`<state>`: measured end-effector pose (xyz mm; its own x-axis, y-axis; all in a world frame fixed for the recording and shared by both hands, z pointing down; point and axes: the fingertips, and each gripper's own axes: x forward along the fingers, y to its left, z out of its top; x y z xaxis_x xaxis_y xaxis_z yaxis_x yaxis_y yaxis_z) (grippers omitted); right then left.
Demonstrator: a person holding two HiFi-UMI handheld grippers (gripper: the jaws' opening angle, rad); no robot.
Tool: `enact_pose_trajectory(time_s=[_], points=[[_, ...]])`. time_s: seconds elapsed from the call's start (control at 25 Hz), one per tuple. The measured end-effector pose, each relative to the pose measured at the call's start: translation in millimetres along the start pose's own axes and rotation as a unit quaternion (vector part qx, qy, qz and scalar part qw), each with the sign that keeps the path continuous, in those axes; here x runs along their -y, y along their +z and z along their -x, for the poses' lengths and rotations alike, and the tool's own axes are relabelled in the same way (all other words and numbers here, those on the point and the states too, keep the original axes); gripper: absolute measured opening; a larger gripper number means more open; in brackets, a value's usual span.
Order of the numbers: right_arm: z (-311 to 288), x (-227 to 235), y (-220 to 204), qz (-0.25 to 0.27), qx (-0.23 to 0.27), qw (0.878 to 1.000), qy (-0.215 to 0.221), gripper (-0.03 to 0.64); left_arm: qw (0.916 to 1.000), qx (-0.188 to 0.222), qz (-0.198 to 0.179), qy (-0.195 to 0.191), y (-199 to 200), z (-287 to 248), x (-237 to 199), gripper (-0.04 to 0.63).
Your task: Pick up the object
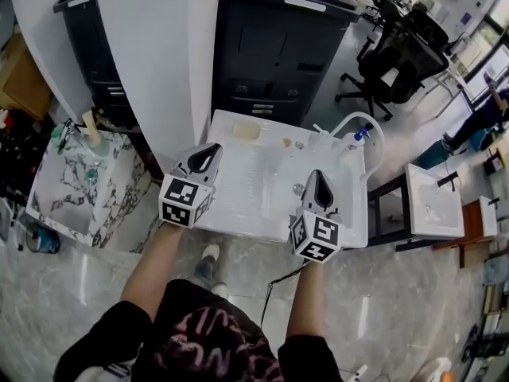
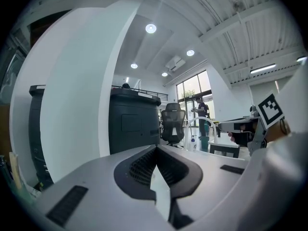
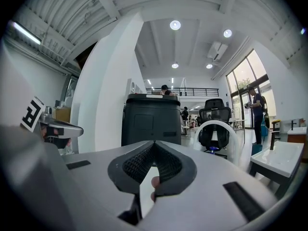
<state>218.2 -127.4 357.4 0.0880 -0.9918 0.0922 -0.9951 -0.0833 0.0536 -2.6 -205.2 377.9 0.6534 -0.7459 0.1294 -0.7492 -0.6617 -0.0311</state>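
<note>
As the person stands facing a white table (image 1: 350, 229), a white-and-grey marble-patterned sink (image 1: 119, 185) sits off to its left, well apart from the task's things. A broad white pillar (image 1: 159, 54) rises behind it, and to the right of that stands a tall black cabinet (image 1: 278, 46).

The left gripper (image 1: 213, 148) hangs over the table's near left corner. Its own view shows its dark ribbed jaws pressed together at the tips, with nothing between them (image 2: 156, 148).

Beyond it, near the table's far left edge, lies a pale cream rectangular block (image 1: 245, 130), flat on the surface and apart from both grippers. This looks like the object to be picked up. Two smaller items lie just to its right, too small to identify.

The right gripper (image 1: 318, 177) hangs over the near right part of the table. Its jaws are also closed tip to tip and hold nothing (image 3: 155, 143); a fingertip shows through the gap lower down.

At the table's far right corner a white curved tube (image 1: 358, 122) arches over a small blue-capped bottle (image 1: 359, 136). Further right stands a white square basin (image 1: 433, 201), separate from the table, and a black office chair (image 1: 398, 62) sits behind on the glossy floor.
</note>
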Motion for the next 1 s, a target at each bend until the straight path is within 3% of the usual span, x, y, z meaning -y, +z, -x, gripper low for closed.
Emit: enact_pose_trajectory(time_s=[0.48, 1.0], points=[[-28, 10, -15, -0.004, -0.015, 1.000, -0.001, 0.015, 0.9999, -0.015, 0.001, -0.005, -13, -34, -4, 0.015], [-77, 15, -61, -0.011, -0.055, 0.998, 0.010, 0.015, 0.9981, -0.059, 0.012, -0.009, -60, -85, -13, 0.015]])
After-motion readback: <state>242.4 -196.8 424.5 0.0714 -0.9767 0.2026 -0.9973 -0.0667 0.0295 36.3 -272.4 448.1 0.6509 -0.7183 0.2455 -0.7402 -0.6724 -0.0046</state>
